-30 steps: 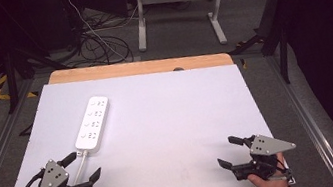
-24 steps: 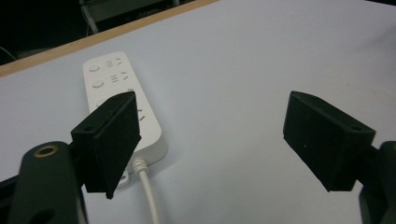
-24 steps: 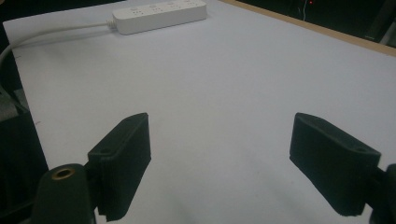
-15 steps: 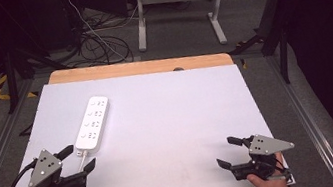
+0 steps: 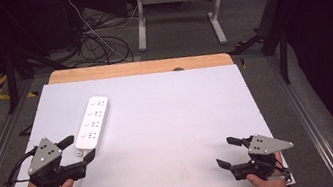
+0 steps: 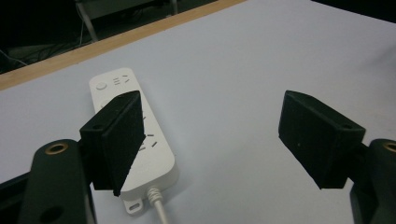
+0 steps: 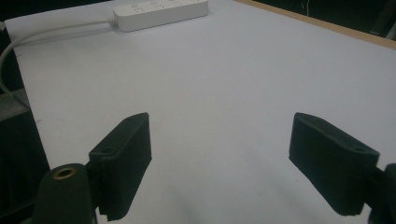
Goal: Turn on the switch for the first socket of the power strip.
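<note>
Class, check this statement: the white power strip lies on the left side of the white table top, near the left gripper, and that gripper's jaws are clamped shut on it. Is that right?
Not quite. The power strip does lie on the left side of the table top near the left gripper, but its jaws stand open and apart, clamping nothing. The left gripper view shows it.

The high view is looking forward and down from above the person's edge of the table [image 5: 169, 123]. The left gripper view is sitting low and close, facing the power strip [image 6: 135, 140] toward 11 o'clock. The right gripper view is skimming the bare top, catching that strip far off at 11 o'clock. All three are sharing the strip and the white surface.
</note>
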The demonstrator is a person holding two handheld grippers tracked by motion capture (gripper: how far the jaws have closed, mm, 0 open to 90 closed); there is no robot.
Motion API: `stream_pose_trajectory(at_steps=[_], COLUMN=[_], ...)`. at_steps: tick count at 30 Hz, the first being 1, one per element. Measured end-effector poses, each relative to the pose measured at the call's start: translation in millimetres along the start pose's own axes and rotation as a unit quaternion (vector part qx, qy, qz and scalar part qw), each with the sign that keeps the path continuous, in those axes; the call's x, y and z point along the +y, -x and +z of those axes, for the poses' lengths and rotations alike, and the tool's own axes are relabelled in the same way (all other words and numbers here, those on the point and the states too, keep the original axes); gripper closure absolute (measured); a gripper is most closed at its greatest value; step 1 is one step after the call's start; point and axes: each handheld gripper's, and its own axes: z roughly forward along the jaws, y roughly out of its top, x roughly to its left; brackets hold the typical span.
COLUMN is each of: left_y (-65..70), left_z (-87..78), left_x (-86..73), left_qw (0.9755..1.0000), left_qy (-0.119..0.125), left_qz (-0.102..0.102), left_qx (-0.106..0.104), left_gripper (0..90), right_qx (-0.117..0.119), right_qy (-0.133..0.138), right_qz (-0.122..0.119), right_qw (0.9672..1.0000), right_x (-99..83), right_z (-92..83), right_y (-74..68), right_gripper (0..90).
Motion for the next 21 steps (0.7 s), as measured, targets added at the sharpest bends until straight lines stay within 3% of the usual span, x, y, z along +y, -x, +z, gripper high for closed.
stream_pose_trajectory(at_steps=[7,13,17,21], left_y=[-5.7,-10.4,-16.3,-20.4], left_z=[6.4,15.5,22.1,27.7], left_x=[6.4,9.0,10.9,13.8], left_qw=[0.9999,0.9998,0.9997,0.9994], left_qy=[-0.004,-0.016,-0.022,-0.033], left_qz=[-0.006,0.010,-0.006,0.000], left_qx=[-0.008,0.005,-0.006,-0.006], left_gripper=[23.3,30.1,33.2,33.1], right_qx=[0.000,0.000,0.000,0.001], right_qy=[0.000,-0.001,0.000,0.000], right_qz=[0.000,0.001,0.001,0.001], right_qw=[1.0000,1.0000,1.0000,1.0000], right_x=[-0.1,-0.2,-0.4,-0.5], right_z=[0.1,0.2,0.1,0.4], right_y=[0.0,0.2,0.3,0.4], right_gripper=[21.5,21.4,21.5,21.5])
